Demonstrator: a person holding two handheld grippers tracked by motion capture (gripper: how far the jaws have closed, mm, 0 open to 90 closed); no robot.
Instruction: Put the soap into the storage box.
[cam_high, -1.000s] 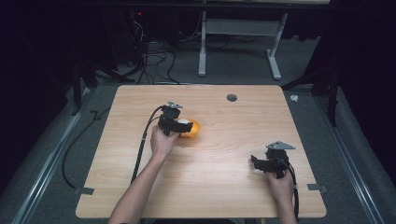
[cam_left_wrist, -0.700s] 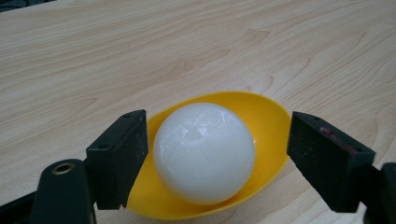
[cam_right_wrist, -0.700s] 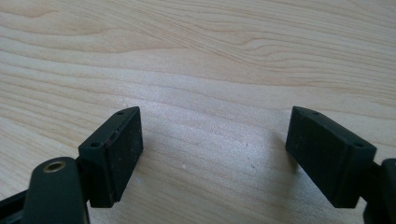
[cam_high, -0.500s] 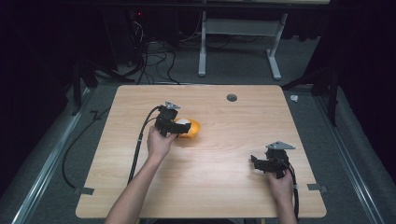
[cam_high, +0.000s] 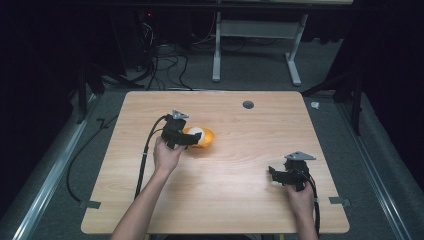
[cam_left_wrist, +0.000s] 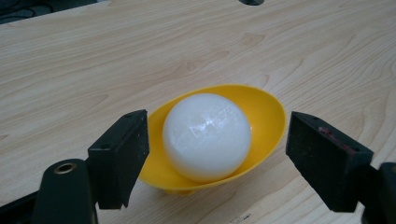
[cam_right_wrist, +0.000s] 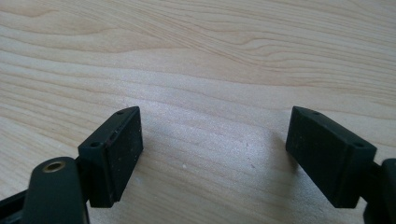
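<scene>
Reaching in from the near edge, the left forearm angles right, its left gripper spread wide around a shallow yellow plastic bowl cradling a glossy white ball, left of centre on the light wooden table. The right gripper, near right, gapes over bare wood, holding nothing.

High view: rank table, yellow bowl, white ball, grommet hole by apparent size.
1. Wooden table
2. Yellow bowl, partly hidden by the left gripper
3. White ball
4. Grommet hole, close to the ball's visible part, so that ranking is unsure.
</scene>
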